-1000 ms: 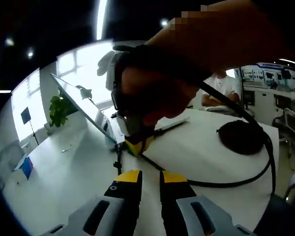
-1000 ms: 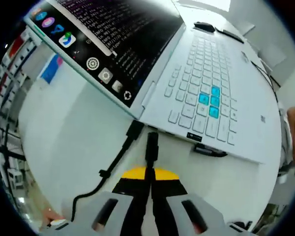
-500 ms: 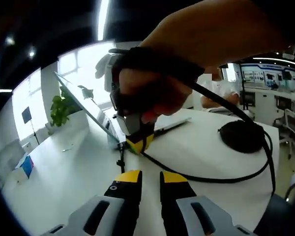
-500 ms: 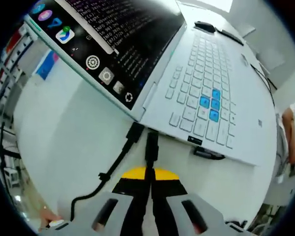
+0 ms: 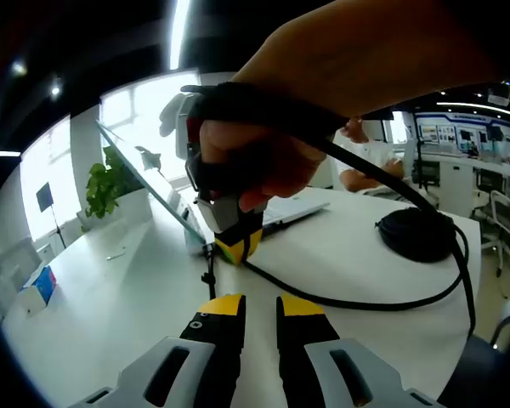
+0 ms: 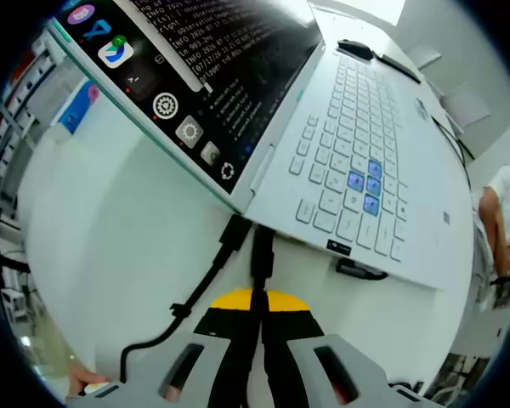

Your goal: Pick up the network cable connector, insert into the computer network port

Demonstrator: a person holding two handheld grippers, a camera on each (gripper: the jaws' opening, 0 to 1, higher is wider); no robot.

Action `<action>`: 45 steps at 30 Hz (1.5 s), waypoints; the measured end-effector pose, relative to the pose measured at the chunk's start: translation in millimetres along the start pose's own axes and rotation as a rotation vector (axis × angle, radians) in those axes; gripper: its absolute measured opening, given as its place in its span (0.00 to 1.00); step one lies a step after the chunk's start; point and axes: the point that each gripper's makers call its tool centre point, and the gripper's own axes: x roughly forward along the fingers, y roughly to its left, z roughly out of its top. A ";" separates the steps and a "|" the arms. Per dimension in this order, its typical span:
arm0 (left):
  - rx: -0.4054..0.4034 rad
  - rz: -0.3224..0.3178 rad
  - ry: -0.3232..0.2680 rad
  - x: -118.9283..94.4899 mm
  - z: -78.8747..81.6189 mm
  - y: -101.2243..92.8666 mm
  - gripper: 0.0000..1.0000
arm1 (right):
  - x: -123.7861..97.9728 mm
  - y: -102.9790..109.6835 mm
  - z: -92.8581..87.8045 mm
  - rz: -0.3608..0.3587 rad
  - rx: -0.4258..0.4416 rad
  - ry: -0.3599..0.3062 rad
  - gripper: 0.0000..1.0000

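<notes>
In the right gripper view, the right claw [image 6: 257,316] rises from the bottom centre with its jaws pressed together on the network cable connector [image 6: 261,252], which stands just above the yellow tips. The connector's far end sits at the near side edge of the open laptop [image 6: 370,183]; whether it is touching the port cannot be told. Just left of it a black plug [image 6: 235,233] is seated in the same edge, and its cord [image 6: 166,327] runs down to the lower left. A small dark item [image 6: 361,271] lies on the bench beside the laptop's edge, right of centre. The screen at upper left shows text lines and icons.

In the left gripper view, the left claw [image 5: 258,311] at bottom centre has its jaws slightly apart, holding nothing. Above it a person's hand [image 5: 255,166] grips the right claw, low over the white bench [image 5: 110,306] by the laptop. A black network cable [image 5: 382,306] loops across the bench to the right, near a round black pad [image 5: 418,234]. A plant [image 5: 106,183] stands by bright windows at left; a seated person and desks fill the right background.
</notes>
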 end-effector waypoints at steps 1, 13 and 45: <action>0.000 -0.002 0.001 -0.4 -0.6 -0.7 0.16 | -2.1 -0.2 -0.3 -0.008 -0.005 -0.010 0.03; -0.001 0.002 -0.004 -4.4 1.1 0.8 0.16 | -4.2 -1.7 -9.9 -0.045 -0.033 -0.001 0.03; 0.032 0.004 0.020 -3.4 1.6 -5.4 0.16 | 0.9 -3.0 0.9 0.093 -0.150 -0.153 0.10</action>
